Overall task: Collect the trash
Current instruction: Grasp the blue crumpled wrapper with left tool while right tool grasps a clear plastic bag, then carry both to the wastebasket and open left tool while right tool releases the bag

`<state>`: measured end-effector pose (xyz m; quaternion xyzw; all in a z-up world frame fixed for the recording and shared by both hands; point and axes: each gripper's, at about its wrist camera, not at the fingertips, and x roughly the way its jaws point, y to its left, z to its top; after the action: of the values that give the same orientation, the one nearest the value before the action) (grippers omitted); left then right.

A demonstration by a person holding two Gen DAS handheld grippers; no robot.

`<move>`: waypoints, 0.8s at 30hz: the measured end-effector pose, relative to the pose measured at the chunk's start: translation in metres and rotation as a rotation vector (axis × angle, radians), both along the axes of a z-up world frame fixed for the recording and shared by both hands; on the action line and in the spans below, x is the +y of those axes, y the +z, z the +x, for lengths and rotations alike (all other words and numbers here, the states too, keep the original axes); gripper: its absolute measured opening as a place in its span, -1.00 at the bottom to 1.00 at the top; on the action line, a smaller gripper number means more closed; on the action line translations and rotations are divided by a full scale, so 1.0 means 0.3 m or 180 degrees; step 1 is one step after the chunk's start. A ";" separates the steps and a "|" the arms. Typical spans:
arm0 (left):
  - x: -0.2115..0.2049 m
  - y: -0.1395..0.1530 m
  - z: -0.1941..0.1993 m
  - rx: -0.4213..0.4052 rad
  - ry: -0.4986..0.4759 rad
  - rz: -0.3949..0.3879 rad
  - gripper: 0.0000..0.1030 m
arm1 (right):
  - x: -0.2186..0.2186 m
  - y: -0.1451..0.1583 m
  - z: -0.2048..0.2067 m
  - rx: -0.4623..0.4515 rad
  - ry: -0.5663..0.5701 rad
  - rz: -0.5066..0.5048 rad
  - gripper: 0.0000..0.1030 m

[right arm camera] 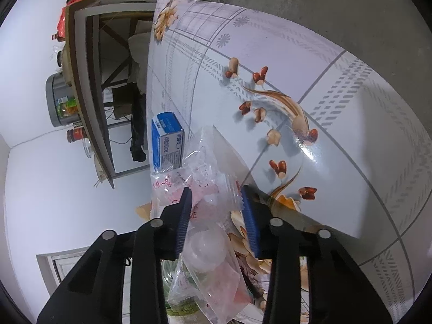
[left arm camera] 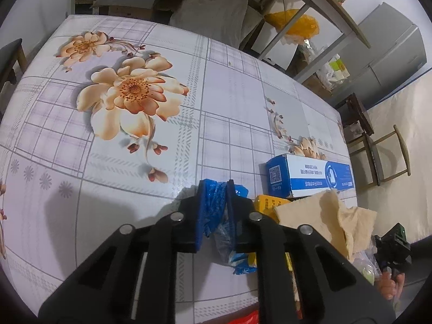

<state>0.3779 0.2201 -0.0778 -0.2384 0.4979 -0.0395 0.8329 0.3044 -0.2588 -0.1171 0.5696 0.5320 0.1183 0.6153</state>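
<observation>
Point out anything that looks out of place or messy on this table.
Litter is heaped at the table edge: a crumpled tissue over a yellow box, beside a blue-and-white box. Clear plastic bags lie crumpled nearby.

Wide bare counter (left arm camera: pixel 151 140) ahead and left. Right side crowded: blue box (left arm camera: pixel 310 175), yellow carton (left arm camera: pixel 266 202), tan paper (left arm camera: pixel 332 218) blocking passage.

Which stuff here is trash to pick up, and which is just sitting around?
Trash:
blue wrapper in the left gripper
clear plastic bag between the right gripper jaws
crumpled tissue
blue-and-white box, probably

Just around:
yellow bag
fridge
chair
</observation>
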 end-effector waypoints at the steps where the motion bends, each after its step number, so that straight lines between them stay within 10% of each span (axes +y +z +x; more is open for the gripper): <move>1: 0.006 0.004 -0.005 -0.0023 0.0018 -0.0022 -0.79 | -0.002 0.005 -0.001 -0.0030 0.0000 -0.0006 -0.43; 24: 0.089 0.228 -0.144 -0.0881 0.0238 -0.0307 -0.89 | -0.034 0.203 -0.010 -0.0751 -0.0102 -0.0126 -0.87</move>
<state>0.3348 0.2468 -0.0094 -0.2887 0.3666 -0.0647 0.8821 0.3014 -0.2691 -0.0562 0.5478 0.4490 0.1642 0.6865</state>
